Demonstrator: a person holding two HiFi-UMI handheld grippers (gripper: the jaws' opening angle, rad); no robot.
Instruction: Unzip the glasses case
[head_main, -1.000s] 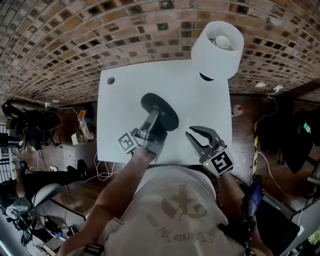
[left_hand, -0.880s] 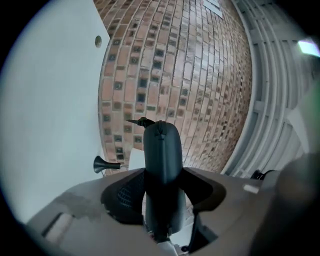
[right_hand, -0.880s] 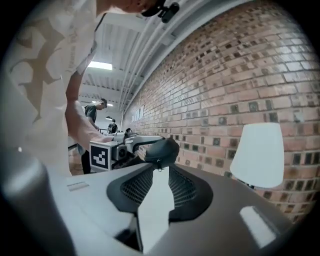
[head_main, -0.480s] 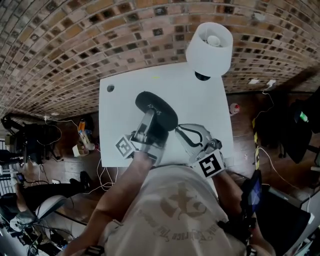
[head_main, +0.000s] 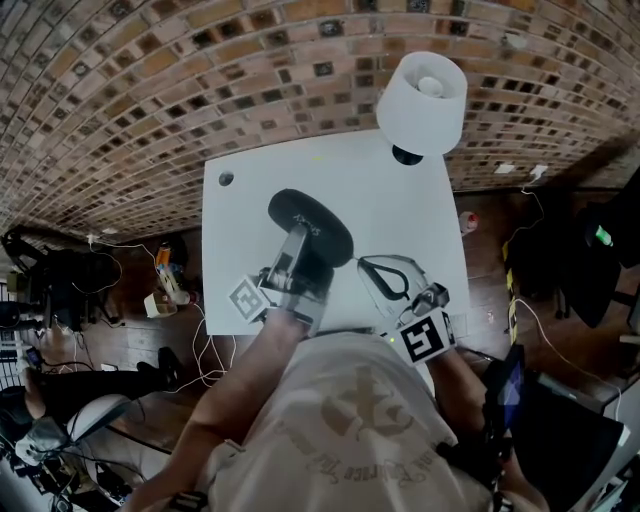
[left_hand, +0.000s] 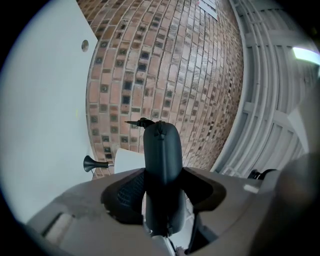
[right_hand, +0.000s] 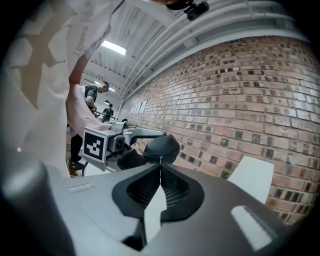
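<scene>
Currently left gripper (left_hand: 161, 192) clamps glasses case (head_main: 311, 222) above desk (head_main: 400, 200). Right gripper (right_hand: 161, 167) jaws just closed, pressed together, nothing between. We reopen, pinch zipper pull (left_hand: 134, 122), drag along seam, hold case steady.

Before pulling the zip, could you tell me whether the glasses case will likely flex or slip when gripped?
Probably stiff: the glasses case shows no dent between the left tongs and juts out unsupported. Its smooth, curved shell may twist or slip under a sideways pull.
</scene>
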